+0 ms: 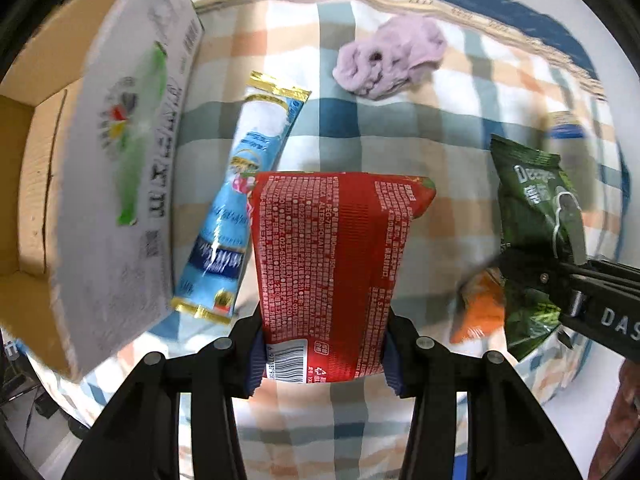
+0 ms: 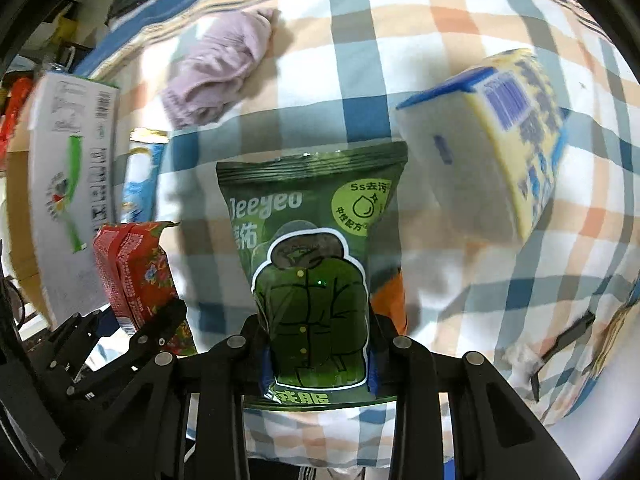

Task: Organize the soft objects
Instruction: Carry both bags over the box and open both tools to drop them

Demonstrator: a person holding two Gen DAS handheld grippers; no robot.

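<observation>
A red printed plastic pack (image 1: 332,276) is clamped in the left gripper (image 1: 324,360), a dark green foil pouch (image 2: 316,280) in the right gripper (image 2: 320,364), both above the checked cloth (image 1: 400,128). Both should be carried level to the open cardboard box (image 1: 24,184) at the cloth's left edge, grips kept firm.

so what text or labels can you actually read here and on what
"Deeyeo", with "5s" in a round badge: green packet in the right gripper.
"DAS", cut off at the picture's edge: side of the right gripper, seen from the left wrist.
Red packet in the left gripper: dense white print and barcode digits, too small to read.
Blue sachet, white carton, yellow pack: print blurred.
</observation>
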